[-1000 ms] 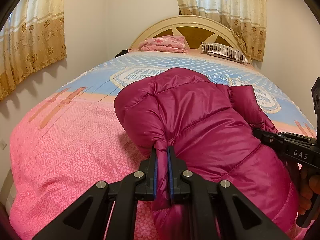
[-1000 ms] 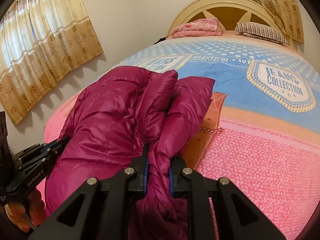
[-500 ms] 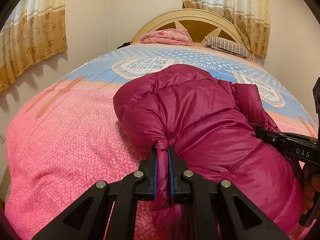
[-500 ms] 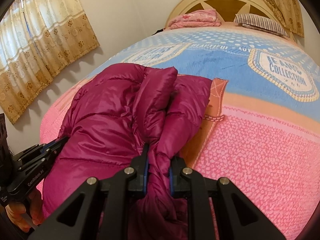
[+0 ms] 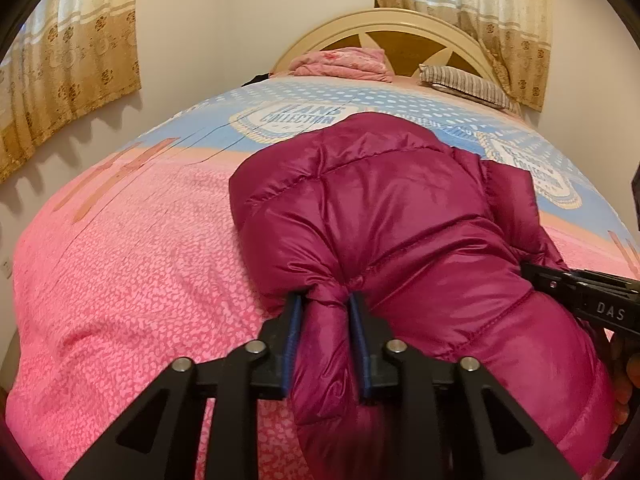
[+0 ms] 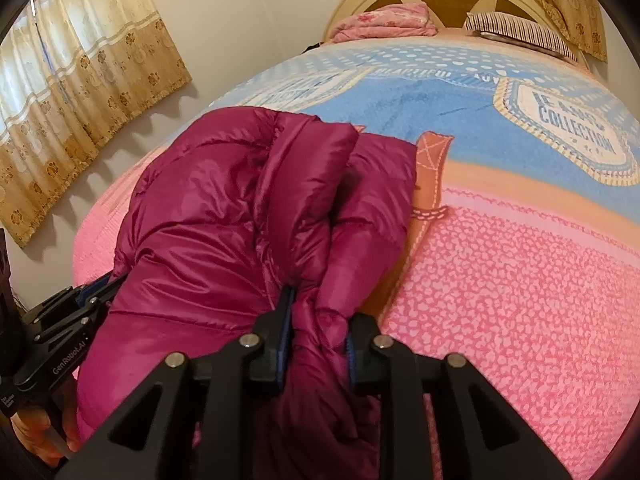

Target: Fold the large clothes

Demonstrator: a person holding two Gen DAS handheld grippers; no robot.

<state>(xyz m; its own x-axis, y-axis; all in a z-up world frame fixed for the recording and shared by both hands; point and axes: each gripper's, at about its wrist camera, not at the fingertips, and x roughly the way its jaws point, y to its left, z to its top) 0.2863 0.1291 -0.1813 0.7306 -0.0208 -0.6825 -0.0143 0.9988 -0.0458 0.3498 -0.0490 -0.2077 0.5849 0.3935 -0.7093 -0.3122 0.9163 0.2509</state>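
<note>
One jacket (image 5: 404,240), two grippers, one bed (image 5: 120,280), two pillows and two curtains are in view.

Nearest the jacket's close edge, the left gripper (image 5: 325,304) has its jaws pinching a bunched fold of the shiny magenta fabric, with the fabric filling the gap between them. The right gripper (image 6: 318,300) pinches another twisted bunch at the jacket's other near corner in the same way. Each gripper also shows at the edge of the other's view, cut off by the frame (only part of a hand shows behind each).

The jacket is a puffy quilted one, glossy, with stitched seams across it; it lies on the pink part of the bed cover, folded in on itself, with a sleeve (image 6: 312,168) lying along its right side. Its lower hem is hidden under the grippers, and whether it has a hood cannot be made out.

Beyond the jacket the cover turns blue, with printed badges partly covered by the jacket. Further still, against the headboard (image 5: 400,28), sit a pink pillow (image 5: 340,62) and a striped pillow (image 5: 464,84). A curtain (image 5: 68,76) hangs left of the jacket, another curtain (image 5: 476,12) behind the headboard, both cropped.
</note>
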